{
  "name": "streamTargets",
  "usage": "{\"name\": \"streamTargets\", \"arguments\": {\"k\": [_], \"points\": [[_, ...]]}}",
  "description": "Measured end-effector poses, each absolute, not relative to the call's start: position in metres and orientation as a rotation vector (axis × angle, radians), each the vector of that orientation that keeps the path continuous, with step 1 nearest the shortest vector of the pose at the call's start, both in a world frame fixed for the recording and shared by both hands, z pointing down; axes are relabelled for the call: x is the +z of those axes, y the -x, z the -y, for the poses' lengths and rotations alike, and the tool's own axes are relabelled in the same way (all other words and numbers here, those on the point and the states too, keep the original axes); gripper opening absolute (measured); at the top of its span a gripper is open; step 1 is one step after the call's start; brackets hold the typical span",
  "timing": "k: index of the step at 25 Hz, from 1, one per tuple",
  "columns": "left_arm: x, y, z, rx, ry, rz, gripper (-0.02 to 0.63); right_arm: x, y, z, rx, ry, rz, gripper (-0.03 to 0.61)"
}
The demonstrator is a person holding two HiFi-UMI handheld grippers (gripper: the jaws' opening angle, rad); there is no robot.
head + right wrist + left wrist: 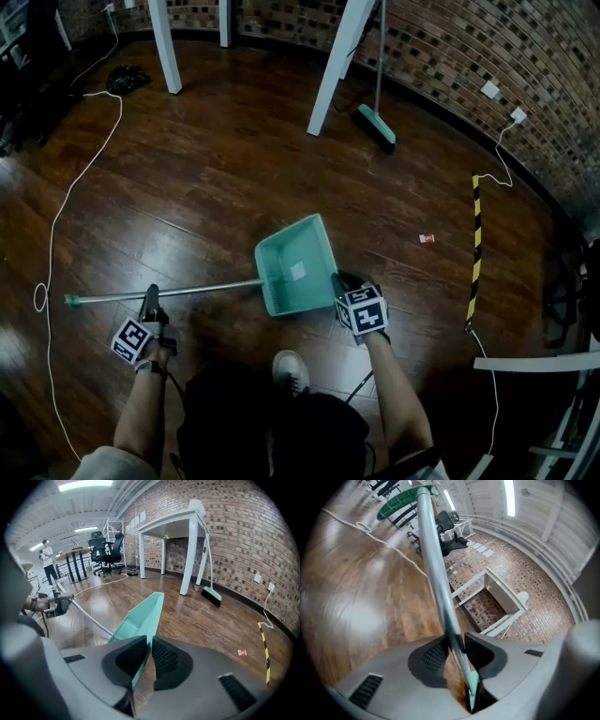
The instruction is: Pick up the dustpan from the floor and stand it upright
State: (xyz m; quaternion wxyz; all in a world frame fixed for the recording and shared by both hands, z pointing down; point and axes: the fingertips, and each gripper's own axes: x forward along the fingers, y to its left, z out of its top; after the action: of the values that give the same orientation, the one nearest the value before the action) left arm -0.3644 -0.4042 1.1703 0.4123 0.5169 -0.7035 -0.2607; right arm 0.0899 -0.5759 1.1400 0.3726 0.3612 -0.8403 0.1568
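Head view: dustpan [296, 262] looks light, stiff plastic, its metal pole [187, 292] slick. Left gripper [150, 300] is clamped on the pole, right gripper [343, 282] on the pan's side wall.

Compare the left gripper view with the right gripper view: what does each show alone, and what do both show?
Left only: the left gripper clamped on the dustpan's metal handle, seen close up, plus the handle's green end cap. Right only: the right gripper pinching the teal pan, the broom, the striped floor strip. Both: the handle, wooden floor, white table, brick wall.
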Motion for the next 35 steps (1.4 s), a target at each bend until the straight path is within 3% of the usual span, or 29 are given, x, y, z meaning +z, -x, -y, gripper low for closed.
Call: {"name": "streamTargets", "arguments": {"k": [10,15,16,20,35], "points": [[1.019,0.357,0.495,-0.446,-1.827,1.879,0.084,1.201,-0.085,0.556,0.445,-1.067,2.039,0.058],[0.978,0.308,0.526,-0.217,-2.068,1.952,0.117,1.214,-0.096,0.551,0.314,-1.126,1.886,0.056],[0.972,0.297,0.53,-0.184,-2.106,1.96,0.117,1.213,-0.099,0.551,0.297,-1.14,1.876,0.022],[0.954,0.252,0.544,-0.099,-2.245,1.948,0.118,1.208,-0.117,0.544,0.313,-1.21,1.849,0.014],[0.927,0.116,0.57,0.094,-2.573,1.75,0.091,1.063,-0.15,0.565,0.208,-1.582,2.097,-0.012]]}}
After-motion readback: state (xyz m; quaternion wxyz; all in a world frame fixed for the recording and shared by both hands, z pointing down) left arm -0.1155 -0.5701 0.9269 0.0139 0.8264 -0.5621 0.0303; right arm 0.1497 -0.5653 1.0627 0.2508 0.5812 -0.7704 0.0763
